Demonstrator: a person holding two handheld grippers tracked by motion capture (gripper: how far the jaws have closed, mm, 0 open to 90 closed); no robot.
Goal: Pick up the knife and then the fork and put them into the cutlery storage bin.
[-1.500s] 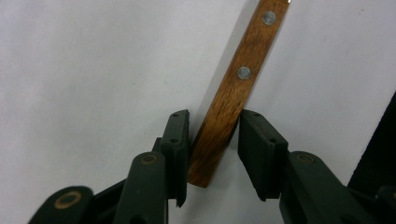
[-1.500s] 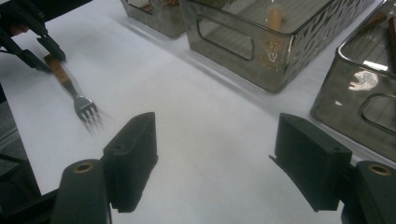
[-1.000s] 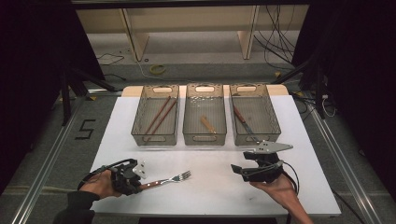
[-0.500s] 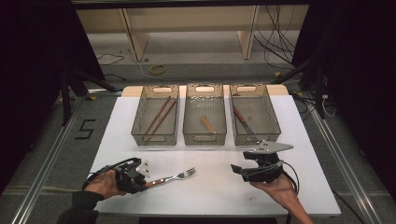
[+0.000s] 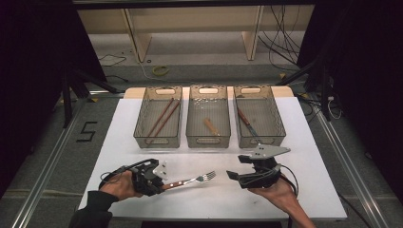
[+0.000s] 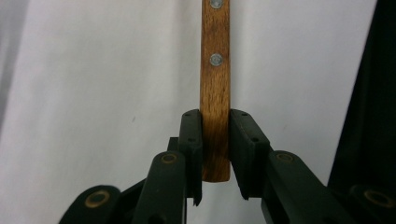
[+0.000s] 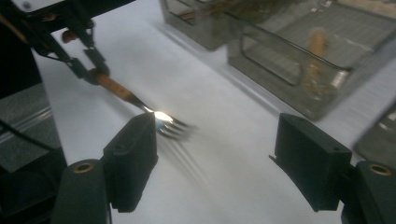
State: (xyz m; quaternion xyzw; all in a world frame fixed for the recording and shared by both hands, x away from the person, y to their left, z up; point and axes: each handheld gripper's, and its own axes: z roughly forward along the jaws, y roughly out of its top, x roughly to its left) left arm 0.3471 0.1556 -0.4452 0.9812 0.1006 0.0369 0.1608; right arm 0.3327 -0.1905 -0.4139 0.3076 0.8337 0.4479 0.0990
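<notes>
A fork [image 5: 192, 180] with a wooden handle [image 6: 215, 88] and metal tines [image 7: 167, 123] is held just above the white table [image 5: 119, 142] at the front, tines pointing right. My left gripper [image 5: 163, 183] is shut on the end of that handle; in the left gripper view the pads [image 6: 192, 135] press it from both sides. My right gripper [image 5: 234, 175] hovers to the fork's right, pointing at the tines. Its jaws stand wide open [image 7: 215, 158] with nothing between them, and the left gripper [image 7: 88, 65] shows beyond.
Three clear mesh bins stand in a row at the back of the table. The left bin [image 5: 142, 124] holds chopsticks [image 5: 163, 117], the middle bin [image 5: 208, 140] a short wooden piece [image 5: 211, 126], and the right bin [image 5: 280, 128] a dark-handled utensil [image 5: 246, 121].
My left gripper has carried the fork to the right, toward the right gripper, and lifted it slightly. The right gripper has stayed in place.
</notes>
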